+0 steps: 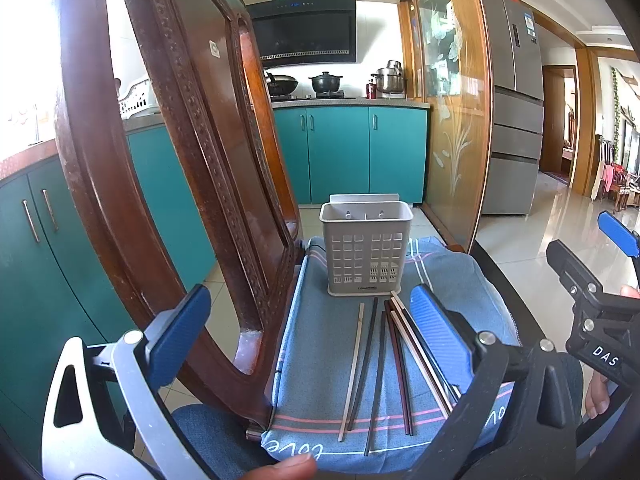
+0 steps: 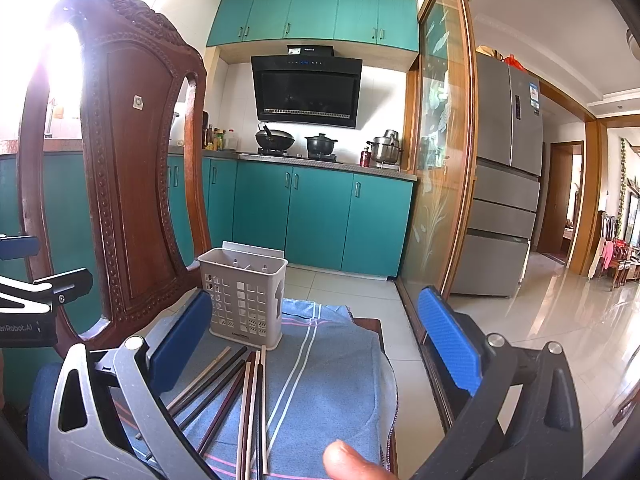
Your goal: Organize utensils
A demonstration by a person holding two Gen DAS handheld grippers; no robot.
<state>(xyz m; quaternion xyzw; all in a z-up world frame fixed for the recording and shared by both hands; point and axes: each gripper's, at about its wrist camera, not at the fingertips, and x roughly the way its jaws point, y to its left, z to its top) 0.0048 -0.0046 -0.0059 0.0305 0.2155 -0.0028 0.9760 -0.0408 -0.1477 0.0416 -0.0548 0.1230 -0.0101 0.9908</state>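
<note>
My left gripper [image 1: 308, 344] hangs over the near end of a blue cloth [image 1: 320, 360] spread on a wooden chair's [image 1: 132, 184] seat, its jaws released wide and gripping nothing. Between the blue pads lie the chopsticks [image 1: 380, 364], a loose row of pale, black and reddish sticks pointing toward 12 o'clock. At 12 o'clock from their tips stands the grey utensil holder [image 1: 366, 254], upright on the cloth, its perforated front facing me; the closest stick tips lie just beside its base.

My right gripper [image 2: 316, 352] also has its jaws spread apart, empty. From this wrist view the sticks lie at about 7 o'clock and the holder at 11 o'clock. A fingertip [image 2: 348, 462] shows at the bottom edge. The right gripper's body appears at 3 o'clock in the left view.
</note>
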